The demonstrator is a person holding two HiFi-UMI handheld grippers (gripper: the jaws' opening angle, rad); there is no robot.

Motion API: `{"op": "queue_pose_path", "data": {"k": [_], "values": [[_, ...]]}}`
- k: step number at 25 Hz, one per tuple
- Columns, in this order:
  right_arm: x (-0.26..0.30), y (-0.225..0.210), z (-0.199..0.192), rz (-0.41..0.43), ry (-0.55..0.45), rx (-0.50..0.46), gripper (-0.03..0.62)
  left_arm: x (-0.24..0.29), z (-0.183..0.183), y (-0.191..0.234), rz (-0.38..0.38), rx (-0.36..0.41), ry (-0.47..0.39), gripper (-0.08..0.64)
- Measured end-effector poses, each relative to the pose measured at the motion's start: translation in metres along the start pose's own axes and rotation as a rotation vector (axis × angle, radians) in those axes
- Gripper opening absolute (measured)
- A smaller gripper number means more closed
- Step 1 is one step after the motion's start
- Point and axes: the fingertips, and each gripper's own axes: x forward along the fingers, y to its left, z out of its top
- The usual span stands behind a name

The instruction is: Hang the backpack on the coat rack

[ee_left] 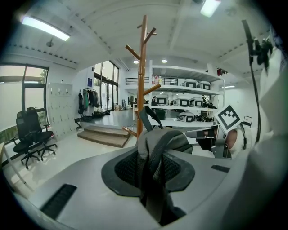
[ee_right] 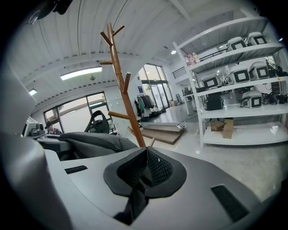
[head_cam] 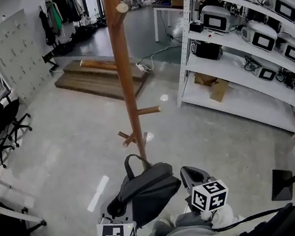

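At foot of coat rack (head_cam: 125, 79), backpack (head_cam: 148, 189) off floor, carried between both tongs, just short of post. Left tongs (ee_left: 150, 179) partly closed, pinching thick shoulder strap. Right tongs (ee_right: 144, 173) nipped tight on thin strap. Step looks like approach, hanging not yet done. Next: lift, bring top loop (head_cam: 135, 164) over side peg (head_cam: 149, 110), lower till it catches.

No text, label, brand or number is legible anywhere here.
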Motion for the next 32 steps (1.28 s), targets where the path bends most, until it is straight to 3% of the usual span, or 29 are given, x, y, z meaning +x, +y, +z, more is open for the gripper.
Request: {"op": "queue_pose_path", "data": {"k": [9,19,27,32], "values": [[0.006,-0.006,0.000,0.002,0.019,0.008,0.012,0.013,0.024,0.021,-0.008,0.025,-0.021,0.080],[0.012,-0.015,0.003,-0.017,0.019,0.020,0.011,0.036,0.034,0.056,-0.034,-0.055,-0.046,0.081],[0.022,-0.011,0.003,-0.011,0.029,0.012,0.012,0.058,0.034,0.062,-0.059,-0.045,-0.034,0.081],[0.024,-0.010,0.001,-0.011,0.038,0.007,0.012,0.071,0.027,0.065,-0.072,-0.078,-0.023,0.081]]}}
